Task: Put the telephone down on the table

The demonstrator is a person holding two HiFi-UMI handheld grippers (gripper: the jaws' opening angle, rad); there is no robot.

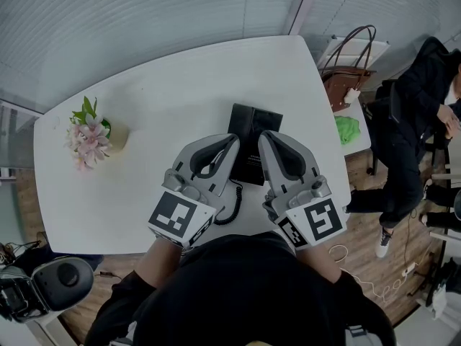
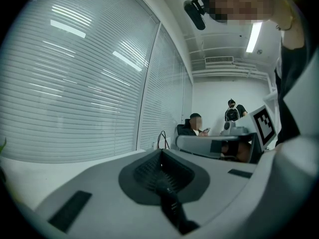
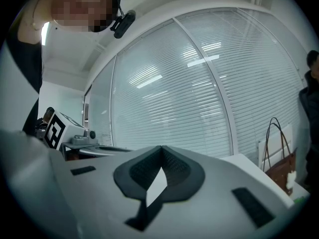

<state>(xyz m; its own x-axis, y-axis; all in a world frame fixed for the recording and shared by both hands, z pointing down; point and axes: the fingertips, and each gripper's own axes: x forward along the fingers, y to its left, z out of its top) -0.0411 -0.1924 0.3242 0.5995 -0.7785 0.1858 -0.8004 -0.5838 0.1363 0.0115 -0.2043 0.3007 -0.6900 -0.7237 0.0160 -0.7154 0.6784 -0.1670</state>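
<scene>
A black telephone [image 1: 253, 137] lies on the white table [image 1: 166, 99], its near half hidden under my two grippers. Its coiled black cord [image 1: 232, 207] loops toward the table's front edge. My left gripper [image 1: 234, 140] is shut with nothing between its jaws, the tips over the phone's left side. My right gripper [image 1: 263, 135] is shut and empty too, over the phone's right side. In the left gripper view the jaws [image 2: 160, 151] meet at the tip; the right gripper view shows the same [image 3: 160, 148]. Whether either gripper touches the phone I cannot tell.
A small pot of pink flowers [image 1: 89, 137] stands at the table's left end. Beyond the right end a brown handbag [image 1: 344, 81] sits on a side surface, and a person in dark clothes [image 1: 414, 121] is by a chair. Window blinds [image 1: 180, 13] run behind the table.
</scene>
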